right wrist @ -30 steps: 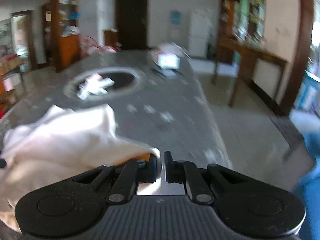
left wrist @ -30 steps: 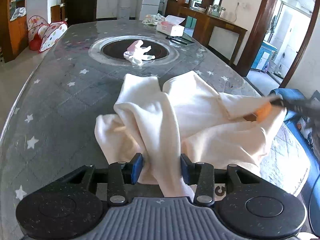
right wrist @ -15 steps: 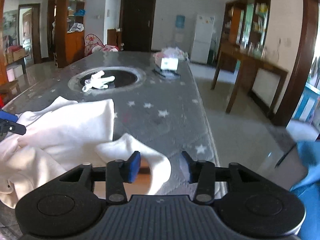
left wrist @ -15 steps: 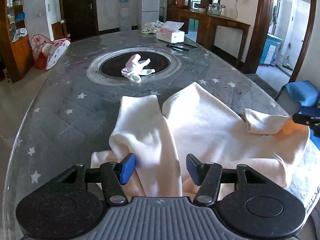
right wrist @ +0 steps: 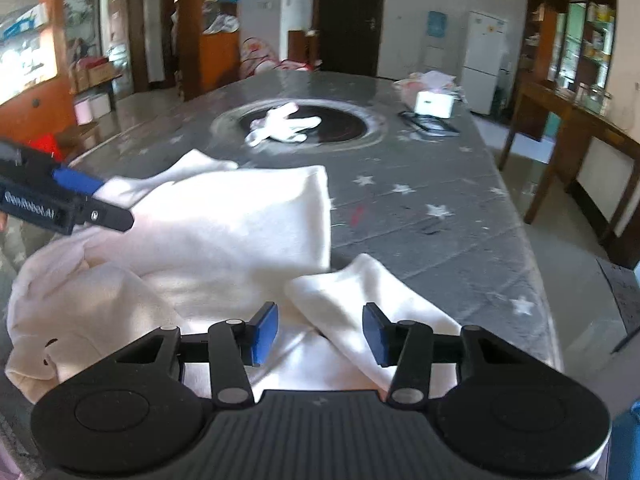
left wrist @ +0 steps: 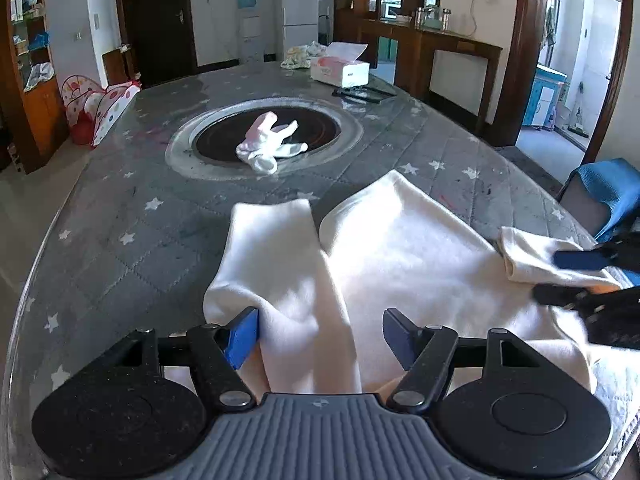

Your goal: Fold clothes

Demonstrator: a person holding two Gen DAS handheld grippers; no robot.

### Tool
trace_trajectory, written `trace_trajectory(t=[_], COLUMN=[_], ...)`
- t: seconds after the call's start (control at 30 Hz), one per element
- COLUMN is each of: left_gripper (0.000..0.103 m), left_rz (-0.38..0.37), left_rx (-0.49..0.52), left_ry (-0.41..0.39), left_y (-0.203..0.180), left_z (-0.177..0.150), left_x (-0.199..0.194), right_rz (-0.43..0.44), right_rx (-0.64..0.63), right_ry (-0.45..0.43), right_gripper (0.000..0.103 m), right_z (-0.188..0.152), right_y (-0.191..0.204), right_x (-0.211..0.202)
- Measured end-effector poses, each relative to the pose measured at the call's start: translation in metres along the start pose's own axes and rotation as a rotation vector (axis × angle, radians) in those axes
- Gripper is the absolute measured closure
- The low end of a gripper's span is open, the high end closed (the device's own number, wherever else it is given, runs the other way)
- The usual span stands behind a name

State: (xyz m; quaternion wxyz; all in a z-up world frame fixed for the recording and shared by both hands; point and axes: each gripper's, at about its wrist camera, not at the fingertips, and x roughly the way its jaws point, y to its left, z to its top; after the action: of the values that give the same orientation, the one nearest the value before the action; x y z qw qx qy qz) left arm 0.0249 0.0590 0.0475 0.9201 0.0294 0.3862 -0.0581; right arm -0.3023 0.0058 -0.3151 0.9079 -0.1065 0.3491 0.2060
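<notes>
A cream garment (left wrist: 384, 256) lies spread on the grey star-patterned table (left wrist: 120, 220), with one sleeve folded over toward me. My left gripper (left wrist: 320, 338) is open, its blue pads on either side of that sleeve, gripping nothing. In the right wrist view the same garment (right wrist: 224, 224) lies ahead, and my right gripper (right wrist: 320, 334) is open over a folded sleeve end (right wrist: 360, 292). The right gripper also shows at the right edge of the left wrist view (left wrist: 588, 276). The left gripper shows at the left of the right wrist view (right wrist: 92, 200).
A small white-pink garment (left wrist: 268, 146) lies on the dark round inset (left wrist: 312, 128) at the table's middle. A tissue box (left wrist: 340, 70) and a dark flat item (left wrist: 364, 94) sit at the far end. A blue chair (left wrist: 608, 196) stands by the table's right edge.
Both grippers have opened and let go of the garment. The garment has dropped and now lies flatter on the table, with the sleeves laid over it.
</notes>
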Motion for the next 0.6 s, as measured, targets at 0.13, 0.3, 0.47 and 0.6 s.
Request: trace_trajectory(t=[0.13,0.3,0.47,0.6], left_gripper=[0.032,0.033,0.032,0.032], left_rz=[0.006,0.039,0.047,0.053], left_rx=[0.040,0.088,0.083,0.083], left_ry=[0.003,0.003,-0.016,-0.019], left_y=[-0.007,-0.014,-0.013,-0.014], left_z=[0.004,0.005,0.011,0.012], left_x=[0.009,0.020,0.019,0.020], right_rz=[-0.010,-0.083,-0.215,-0.329], right_rx=[-0.015,0.002,0.075,0.141], right_ry=[0.022,-0.012,-0.045,-0.045], right_gripper=[0.076,0.097,0.099,0.099], right_z=[-0.001,-0.002,-0.005,-0.015], right_y=[0.000,-0.017,-0.051,-0.082], right_x=[0.015,0.007,-0.012,-0.026])
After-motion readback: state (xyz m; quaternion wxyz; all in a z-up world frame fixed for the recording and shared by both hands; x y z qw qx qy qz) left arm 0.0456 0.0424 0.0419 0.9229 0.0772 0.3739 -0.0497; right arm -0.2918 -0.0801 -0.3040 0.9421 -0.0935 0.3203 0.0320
